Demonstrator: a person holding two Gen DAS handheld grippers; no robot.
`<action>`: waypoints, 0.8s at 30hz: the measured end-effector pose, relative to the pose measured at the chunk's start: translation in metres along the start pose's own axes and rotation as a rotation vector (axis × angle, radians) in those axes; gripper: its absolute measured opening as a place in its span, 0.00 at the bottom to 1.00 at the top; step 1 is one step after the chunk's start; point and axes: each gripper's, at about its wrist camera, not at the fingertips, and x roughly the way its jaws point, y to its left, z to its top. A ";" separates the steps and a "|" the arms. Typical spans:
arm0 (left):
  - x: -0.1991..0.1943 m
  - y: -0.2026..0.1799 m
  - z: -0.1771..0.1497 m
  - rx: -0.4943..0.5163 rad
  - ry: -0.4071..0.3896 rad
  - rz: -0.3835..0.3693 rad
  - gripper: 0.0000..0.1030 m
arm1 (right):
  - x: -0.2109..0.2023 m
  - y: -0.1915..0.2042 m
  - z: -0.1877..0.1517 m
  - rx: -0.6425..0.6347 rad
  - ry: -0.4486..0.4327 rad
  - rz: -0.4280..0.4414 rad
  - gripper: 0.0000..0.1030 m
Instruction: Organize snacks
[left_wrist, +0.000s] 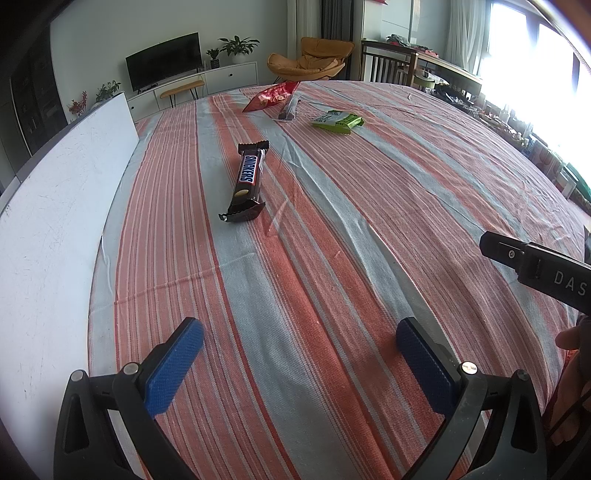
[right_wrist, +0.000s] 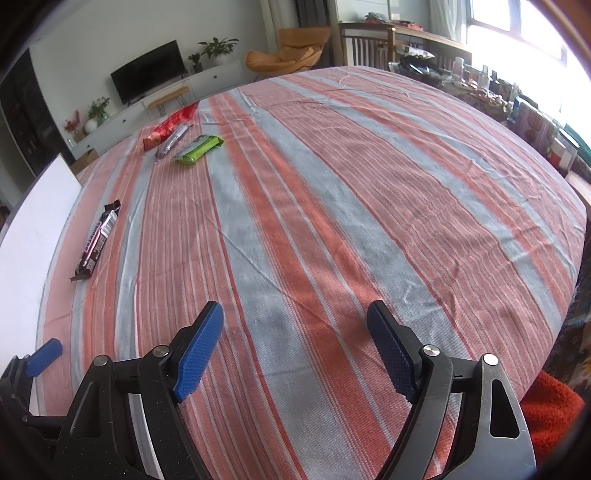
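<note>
The left gripper (left_wrist: 299, 365) hangs over the striped cloth (left_wrist: 369, 206) with its blue pads (left_wrist: 173, 369) spread wide and nothing between them. Ahead of it and slightly to its left lies the Snickers bar (left_wrist: 248, 181), flat on the cloth, its length running away from the gripper and its near end crumpled. Far beyond the bar, near the far edge of the cloth, three more snacks lie close together: a red bag (left_wrist: 271, 96), a clear-wrapped bar (left_wrist: 290, 108) just right of it, and a green pack (left_wrist: 338, 121) further right. To the gripper's left a white board (left_wrist: 55, 206) borders the cloth. At its right, part of the right gripper's black body shows, held well apart from the left one.

The right gripper (right_wrist: 295, 347) also hovers above the cloth (right_wrist: 369, 184), its pads (right_wrist: 197, 358) spread apart and empty. The Snickers (right_wrist: 96, 240) lies well ahead and far to its left, close to the white board (right_wrist: 33, 229). Farther ahead on the left sit the red bag (right_wrist: 168, 127), the clear bar (right_wrist: 170, 142) and the green pack (right_wrist: 199, 148), side by side and nearly touching. At this gripper's lower left, one blue pad of the left gripper (right_wrist: 43, 356) shows.
</note>
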 end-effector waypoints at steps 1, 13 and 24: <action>0.000 0.000 0.000 0.000 0.000 0.000 1.00 | 0.000 0.000 -0.001 -0.004 0.001 -0.003 0.81; 0.000 0.000 0.000 0.001 0.002 -0.002 1.00 | -0.002 -0.003 -0.002 -0.002 0.000 -0.002 0.81; -0.030 0.022 0.066 -0.104 0.008 -0.126 1.00 | -0.003 -0.010 -0.001 0.001 0.000 0.009 0.83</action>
